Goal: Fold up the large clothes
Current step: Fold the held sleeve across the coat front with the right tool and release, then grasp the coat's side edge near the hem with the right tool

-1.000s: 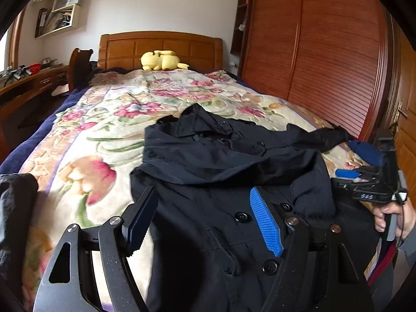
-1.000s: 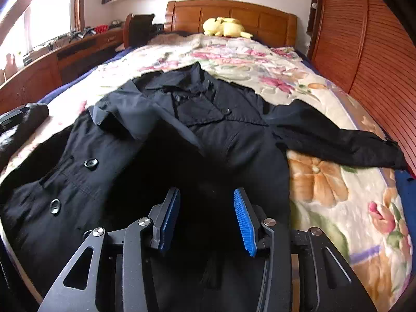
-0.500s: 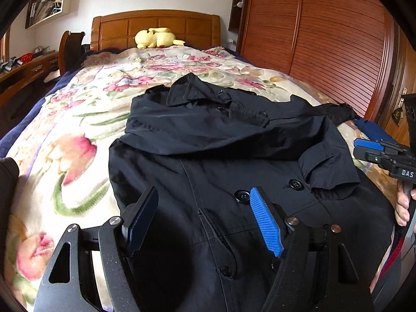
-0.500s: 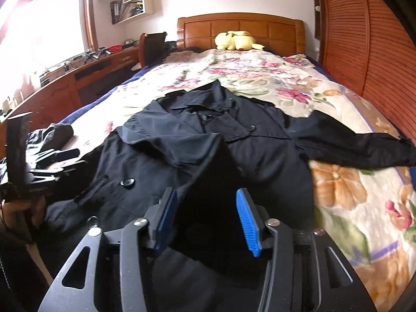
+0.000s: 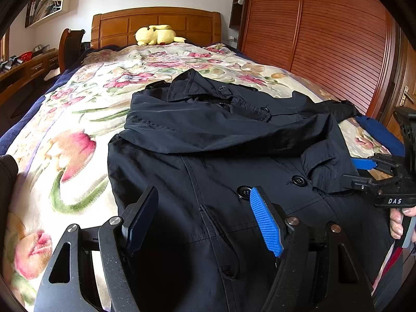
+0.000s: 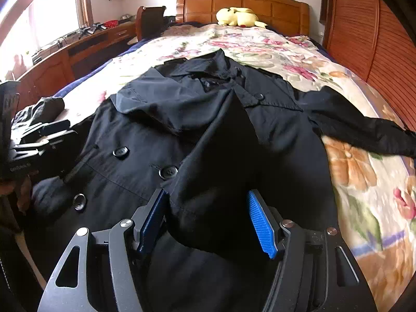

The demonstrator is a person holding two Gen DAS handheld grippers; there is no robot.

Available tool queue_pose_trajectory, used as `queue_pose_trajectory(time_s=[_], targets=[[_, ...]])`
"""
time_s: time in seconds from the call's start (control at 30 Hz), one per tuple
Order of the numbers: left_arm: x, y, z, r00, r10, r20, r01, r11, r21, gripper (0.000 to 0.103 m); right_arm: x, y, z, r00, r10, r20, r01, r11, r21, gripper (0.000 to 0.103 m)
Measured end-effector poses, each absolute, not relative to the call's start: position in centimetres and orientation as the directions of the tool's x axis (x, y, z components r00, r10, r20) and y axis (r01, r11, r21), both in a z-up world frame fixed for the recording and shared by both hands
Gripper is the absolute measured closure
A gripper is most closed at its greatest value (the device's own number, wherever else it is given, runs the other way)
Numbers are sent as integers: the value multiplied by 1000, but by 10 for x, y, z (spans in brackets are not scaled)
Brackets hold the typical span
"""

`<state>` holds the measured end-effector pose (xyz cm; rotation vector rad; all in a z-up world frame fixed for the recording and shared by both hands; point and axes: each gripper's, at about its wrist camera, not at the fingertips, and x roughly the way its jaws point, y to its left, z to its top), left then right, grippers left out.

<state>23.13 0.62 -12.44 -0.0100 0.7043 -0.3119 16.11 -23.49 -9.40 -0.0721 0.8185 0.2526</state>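
A large black double-breasted coat (image 5: 208,140) lies on the floral bedspread (image 5: 78,119), collar toward the headboard. One sleeve is folded across its chest; the other sleeve (image 6: 364,132) stretches out to the right. My left gripper (image 5: 204,221) is open and empty above the coat's lower front. My right gripper (image 6: 208,215) is open, with a raised fold of the coat (image 6: 215,171) standing between its fingers, not pinched. The right gripper also shows in the left wrist view (image 5: 384,179), at the coat's right edge. The left gripper shows in the right wrist view (image 6: 36,140).
A yellow plush toy (image 5: 156,35) lies by the wooden headboard (image 5: 156,23). A wooden slatted wardrobe (image 5: 325,41) runs along the right. A desk (image 6: 65,54) with clutter and a chair (image 6: 150,20) stand at left. Another dark garment (image 6: 41,109) lies at the bed's left edge.
Both grippers have drawn back toward the foot of the bed and swung inward. The coat's front flap now stands up between the right gripper's fingers. The sleeve stays folded across the chest.
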Motion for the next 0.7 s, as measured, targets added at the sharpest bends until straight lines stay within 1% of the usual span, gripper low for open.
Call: queue_pose_trajectory(time_s=[0.23, 0.27, 0.3, 0.33, 0.37, 0.4, 0.53, 0.6, 0.7], targets=[[231, 7, -124, 719, -287, -633, 277, 954, -116, 29, 170, -235, -106, 607, 185, -773, -245, 969, 40, 39], [230, 7, -123, 721, -287, -631, 277, 954, -117, 29, 171, -236, -107, 603, 183, -776, -245, 969, 38, 50], [230, 7, -123, 722, -287, -630, 276, 954, -118, 29, 171, -236, -107, 595, 181, -783, -249, 968, 35, 64], [230, 8, -122, 724, -288, -627, 276, 954, -119, 29, 171, -237, -107, 587, 177, -790, -255, 967, 27, 72], [229, 9, -122, 726, -289, -624, 276, 954, -120, 29, 171, -237, -106, 587, 164, -792, -257, 966, 10, 85], [228, 9, -121, 729, -289, -621, 276, 954, -121, 29, 171, -236, -103, 594, 138, -793, -258, 966, -26, 92], [226, 13, -118, 737, -292, -609, 274, 954, -125, 29, 171, -240, -86, 640, 22, -768, -240, 955, -173, 95], [224, 15, -117, 743, -291, -603, 273, 954, -125, 29, 170, -241, -72, 686, -73, -724, -204, 936, -287, 95], [221, 16, -116, 748, -290, -597, 272, 954, -124, 29, 166, -242, -55, 746, -178, -641, -151, 893, -423, 95]])
